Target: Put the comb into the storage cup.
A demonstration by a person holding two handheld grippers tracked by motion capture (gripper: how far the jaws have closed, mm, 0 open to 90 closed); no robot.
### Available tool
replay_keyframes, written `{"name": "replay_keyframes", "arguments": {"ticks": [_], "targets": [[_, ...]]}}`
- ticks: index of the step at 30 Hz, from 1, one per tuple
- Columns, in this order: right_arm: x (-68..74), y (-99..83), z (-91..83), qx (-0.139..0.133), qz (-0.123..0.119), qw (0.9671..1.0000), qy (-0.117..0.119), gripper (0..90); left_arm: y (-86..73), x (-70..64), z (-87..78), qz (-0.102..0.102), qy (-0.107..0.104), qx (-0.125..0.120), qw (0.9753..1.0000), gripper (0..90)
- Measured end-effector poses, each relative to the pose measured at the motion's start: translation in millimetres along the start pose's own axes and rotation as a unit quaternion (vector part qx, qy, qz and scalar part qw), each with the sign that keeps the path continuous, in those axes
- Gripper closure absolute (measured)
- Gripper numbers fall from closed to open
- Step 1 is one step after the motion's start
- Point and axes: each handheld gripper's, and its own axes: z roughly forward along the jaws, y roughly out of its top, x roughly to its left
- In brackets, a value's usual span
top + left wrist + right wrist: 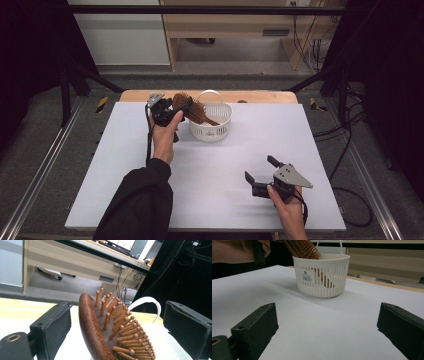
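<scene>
Leaning hairbrush (pixel 192 109) in white basket (pixel 216 131), left tool (pixel 167 111) alongside

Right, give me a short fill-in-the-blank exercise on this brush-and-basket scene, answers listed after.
1. The wooden hairbrush leans with its handle inside the white ____, its bristled head up over the rim.
2. The left gripper has its jaws ____ on either side of the brush head, not clamped on it.
3. The right gripper is held over the white table with ____ between its jaws.
4. The basket has a looped ____ standing up at its top.

Missing words: basket; open; nothing; handle
</scene>
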Motion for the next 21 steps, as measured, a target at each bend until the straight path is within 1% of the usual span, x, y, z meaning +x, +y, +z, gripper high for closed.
{"name": "replay_keyframes", "arguments": {"ticks": [3,7,11,14,19,21], "targets": [[0.2,0.0,0.3,0.000,0.000,1.0000,0.000,3.4,-0.2,0.6,-0.2,0.002,0.001,0.004,1.0000,7.2],[0.1,-0.2,0.8,0.002,-0.001,1.0000,0.002,3.4,0.5,1.7,-0.1,0.000,0.000,0.000,1.0000,6.2],[-0.2,-0.1,0.8,0.003,0.001,1.0000,0.001,3.4,0.1,2.1,-0.2,-0.001,-0.001,0.003,1.0000,4.6],[0.1,-0.1,0.8,0.003,0.000,1.0000,0.002,3.4,0.9,1.3,-1.3,0.007,0.002,0.000,1.0000,4.1],[-0.2,-0.2,0.9,0.003,0.000,1.0000,0.002,3.4,2.6,1.6,-4.0,0.007,0.002,-0.002,1.0000,2.3],[-0.1,-0.2,1.0,0.003,0.000,1.0000,0.002,3.4,3.3,1.4,-5.5,0.012,0.004,-0.004,0.9999,2.3]]}}
